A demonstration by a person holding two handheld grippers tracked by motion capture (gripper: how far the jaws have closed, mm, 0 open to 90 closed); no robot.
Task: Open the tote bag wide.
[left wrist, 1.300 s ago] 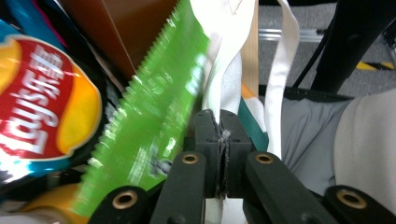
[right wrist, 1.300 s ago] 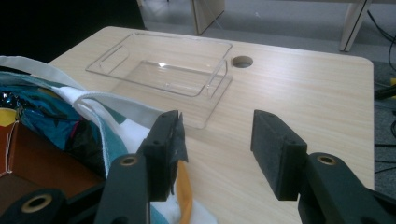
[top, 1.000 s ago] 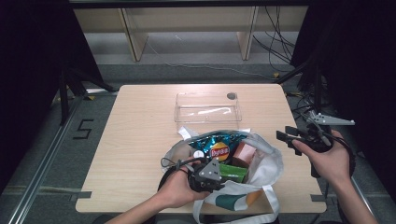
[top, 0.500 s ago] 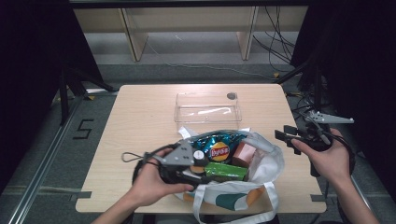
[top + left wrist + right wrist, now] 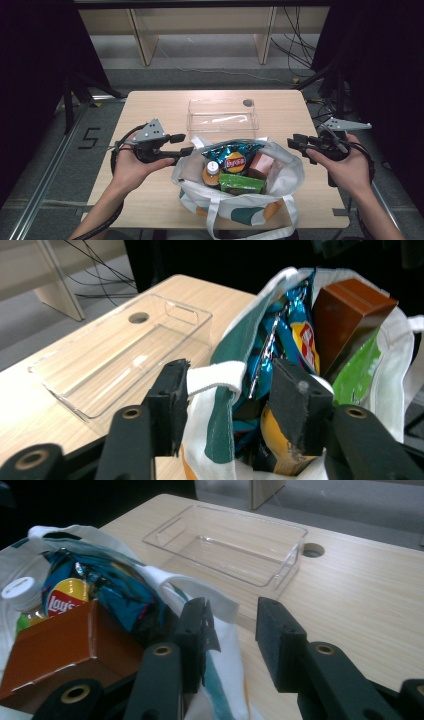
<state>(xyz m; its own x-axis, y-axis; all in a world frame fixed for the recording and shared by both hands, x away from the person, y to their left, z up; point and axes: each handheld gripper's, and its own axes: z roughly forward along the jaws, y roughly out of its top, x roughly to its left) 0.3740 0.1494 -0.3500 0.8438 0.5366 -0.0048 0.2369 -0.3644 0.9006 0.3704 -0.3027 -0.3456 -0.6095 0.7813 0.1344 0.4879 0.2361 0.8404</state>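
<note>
The left hand-held gripper point(image 5: 180, 143), jaws spread and holding nothing, hovers at centre left of the high view beside the white-and-green cloth tote bag point(image 5: 290, 172). The right hand-held gripper point(image 5: 296, 143), also spread, sits at centre right by the bag's rim. Behind the bag stands a clear plastic rectangular tray point(image 5: 222, 115) on the wooden table point(image 5: 150, 110).

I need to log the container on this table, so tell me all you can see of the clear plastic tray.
The clear plastic tray is a rectangular, shallow, see-through bin with rounded corners and thin walls. It sits empty and upright on the wooden table, beyond the tote bag and beside a round hole in the tabletop. Neither claw touches it.
</note>
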